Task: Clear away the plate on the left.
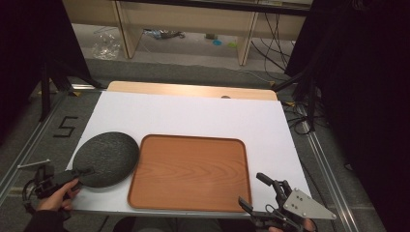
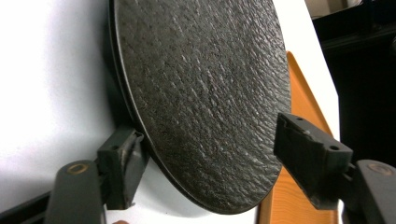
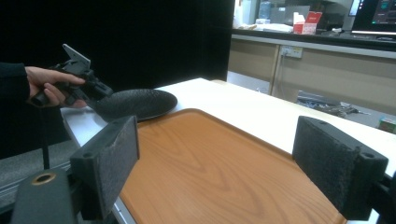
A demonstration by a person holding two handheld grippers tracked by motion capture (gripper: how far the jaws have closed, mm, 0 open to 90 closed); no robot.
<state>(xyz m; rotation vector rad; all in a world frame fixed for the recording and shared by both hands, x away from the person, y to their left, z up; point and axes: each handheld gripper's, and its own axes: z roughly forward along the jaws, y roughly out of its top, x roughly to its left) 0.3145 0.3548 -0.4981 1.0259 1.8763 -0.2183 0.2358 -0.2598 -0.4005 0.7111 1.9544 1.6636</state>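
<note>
A white-topped table [image 1: 193,116] stands before dark curtains. The left gripper [image 1: 80,173] straddles the near rim of the dark plate [image 1: 106,158], its grip uncertain. The right gripper [image 1: 256,191], jaws spread and empty, hovers beside the wooden tray [image 1: 191,171], partly cut off.

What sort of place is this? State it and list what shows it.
Probably a lab or office workroom set up for recording. A white-covered table stands between black curtains, loose cables trail across the grey floor, and a counter with a monitor lies behind it.
</note>
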